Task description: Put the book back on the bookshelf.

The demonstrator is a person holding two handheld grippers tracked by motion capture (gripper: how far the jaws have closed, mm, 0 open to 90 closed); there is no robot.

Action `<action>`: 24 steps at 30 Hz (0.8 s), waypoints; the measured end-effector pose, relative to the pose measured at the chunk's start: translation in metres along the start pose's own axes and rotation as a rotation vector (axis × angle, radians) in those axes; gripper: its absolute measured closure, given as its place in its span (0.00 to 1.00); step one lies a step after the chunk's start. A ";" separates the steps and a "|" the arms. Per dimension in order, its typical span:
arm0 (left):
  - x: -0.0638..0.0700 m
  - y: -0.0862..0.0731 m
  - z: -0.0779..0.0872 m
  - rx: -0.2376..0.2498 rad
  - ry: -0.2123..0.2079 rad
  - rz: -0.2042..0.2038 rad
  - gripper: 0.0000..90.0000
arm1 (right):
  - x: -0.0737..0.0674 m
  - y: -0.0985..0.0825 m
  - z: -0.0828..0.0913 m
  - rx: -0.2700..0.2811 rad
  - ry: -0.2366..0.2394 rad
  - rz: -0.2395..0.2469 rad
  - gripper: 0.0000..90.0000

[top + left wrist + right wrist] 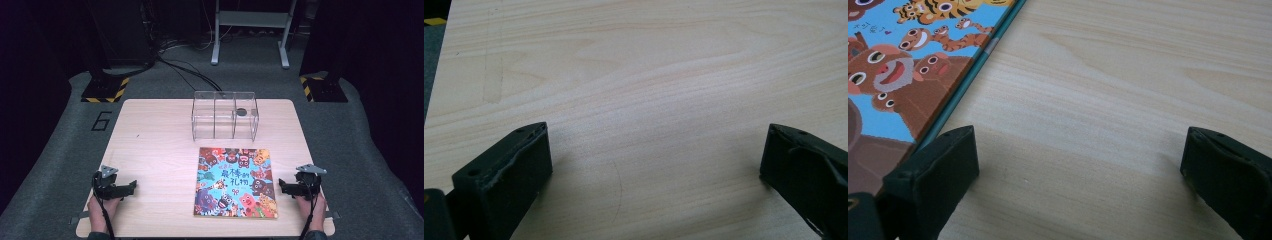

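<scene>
Light wooden table (160, 135), person seated at the near edge, one gripper in each hand. Left gripper (131, 187) sat near the table's front-left corner, held by the left hand (102, 210), jaws pointing inward toward the middle. In the left gripper view the left gripper (656, 150) was released, jaws spread wide, bare wood between them, nothing held. Right gripper (283, 186) sat near the front-right corner in the right hand (312, 212), jaws pointing inward toward the book. In the right gripper view the right gripper (1080, 150) was also released, jaws wide apart over bare table, nothing gripped.

Picture book (235, 182) lay flat on the table, front-right of centre, colourful cartoon-animal cover up, blue background. Its right edge was just beside the right gripper; the right gripper view showed the book (903, 65) edge running next to one jaw, whether touching or not was unclear. Left gripper was well apart from the book.

Clear plastic organizer (225, 114) stood upright at the far side of the table, beyond the book, split into three compartments. A small dark round thing (241, 112) showed at the right compartment, too small to identify. Grey carpet (60, 165) around the table.
</scene>
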State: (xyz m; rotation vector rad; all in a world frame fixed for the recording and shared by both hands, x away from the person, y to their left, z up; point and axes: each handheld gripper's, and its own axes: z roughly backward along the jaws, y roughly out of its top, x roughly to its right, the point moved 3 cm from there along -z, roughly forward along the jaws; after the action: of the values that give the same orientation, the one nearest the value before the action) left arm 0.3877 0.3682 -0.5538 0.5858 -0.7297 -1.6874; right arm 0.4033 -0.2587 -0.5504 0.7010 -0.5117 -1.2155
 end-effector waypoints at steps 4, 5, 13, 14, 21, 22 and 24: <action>0.000 0.000 0.000 0.001 0.000 0.001 0.00 | -0.001 0.000 0.000 0.003 -0.008 -0.003 0.02; 0.000 0.000 0.000 0.001 0.000 0.001 0.00 | 0.000 0.000 0.000 -0.004 -0.006 -0.002 0.01; 0.000 0.000 0.000 0.001 -0.001 0.001 0.01 | 0.001 0.004 0.002 -0.034 0.027 -0.039 0.00; 0.000 0.000 0.000 0.001 -0.001 0.001 0.01 | 0.001 0.004 0.002 -0.034 0.027 -0.039 0.00; 0.000 0.000 0.000 0.001 -0.001 0.000 0.01 | -0.003 0.013 0.018 -0.015 0.082 -0.047 0.00; 0.000 0.000 0.000 0.001 0.000 0.001 0.01 | -0.005 0.014 0.020 -0.019 0.094 -0.056 0.00; 0.000 0.000 0.000 0.002 0.000 0.002 0.01 | -0.010 0.016 0.022 -0.025 0.122 -0.053 0.00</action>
State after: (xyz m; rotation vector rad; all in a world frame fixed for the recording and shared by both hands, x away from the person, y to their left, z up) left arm 0.3875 0.3678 -0.5537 0.5862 -0.7320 -1.6851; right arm 0.3959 -0.2510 -0.5232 0.7663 -0.3784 -1.2188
